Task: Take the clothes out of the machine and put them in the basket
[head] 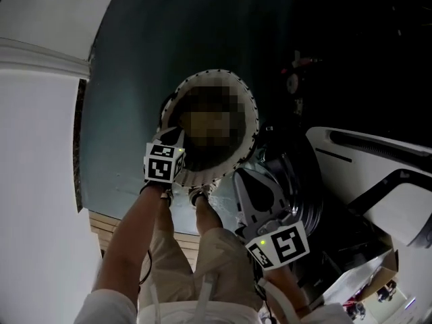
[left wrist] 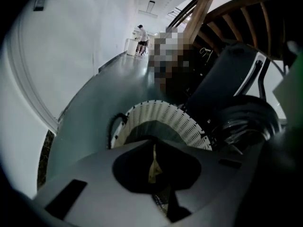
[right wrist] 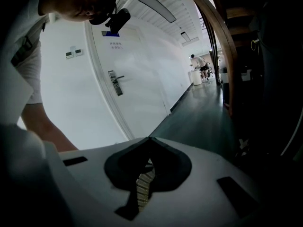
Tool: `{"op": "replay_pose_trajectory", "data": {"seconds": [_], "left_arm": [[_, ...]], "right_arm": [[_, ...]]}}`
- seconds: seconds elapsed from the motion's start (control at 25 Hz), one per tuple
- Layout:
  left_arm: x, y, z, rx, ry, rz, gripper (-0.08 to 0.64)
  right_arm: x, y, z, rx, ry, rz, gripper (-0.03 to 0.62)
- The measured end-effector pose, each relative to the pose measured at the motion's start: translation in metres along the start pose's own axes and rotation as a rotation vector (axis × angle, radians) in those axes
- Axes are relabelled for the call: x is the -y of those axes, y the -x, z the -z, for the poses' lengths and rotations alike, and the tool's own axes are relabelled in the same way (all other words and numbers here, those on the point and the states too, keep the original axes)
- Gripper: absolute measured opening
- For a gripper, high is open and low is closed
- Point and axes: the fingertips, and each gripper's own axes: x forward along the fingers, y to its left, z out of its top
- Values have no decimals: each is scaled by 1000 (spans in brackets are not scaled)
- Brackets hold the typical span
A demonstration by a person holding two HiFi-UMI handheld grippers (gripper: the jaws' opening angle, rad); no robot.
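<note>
Teal floor (head: 135,100) bears white basket (left wrist: 180,122), contents unclear.

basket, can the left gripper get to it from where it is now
Probably yes: the left gripper hangs just over the near rim of the basket, with nothing between them. Its jaws are shut.

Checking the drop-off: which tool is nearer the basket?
Left. The left tool sits over the near rim of the basket; the right tool is just outside that rim, toward the machine.
</note>
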Motion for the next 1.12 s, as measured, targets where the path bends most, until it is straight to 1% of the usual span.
{"op": "replay_pose_trajectory", "data": {"seconds": [0.04,0.28,0.36,0.44,0.52,0.68,0.84,1.0,1.12], "left_arm": [[-1,13,-7,11,-5,5,16],[-7,81,-40,72,-76,29,14],[-6,104,-49,97,-73,35,14],[-2,129,-61,128,-47,53,13],[3,156,-80,173,-37,75,13],[13,215,-124,282,-41,98,12],[19,273,-165,385,-56,104,12],[21,331,-195,475,-64,98,12],[27,373,-220,554,-69,99,12]], "right_arm": [[-4,3,-7,5,7,8,14],[-41,15,-49,48,56,37,14],[-55,22,-62,64,69,43,14],[-69,31,-77,78,80,48,14],[-81,40,-94,98,94,54,14],[-101,58,-129,139,124,63,14],[-114,75,-162,186,156,84,14],[-131,95,-193,230,183,96,14],[-135,113,-213,264,196,116,14]]}}
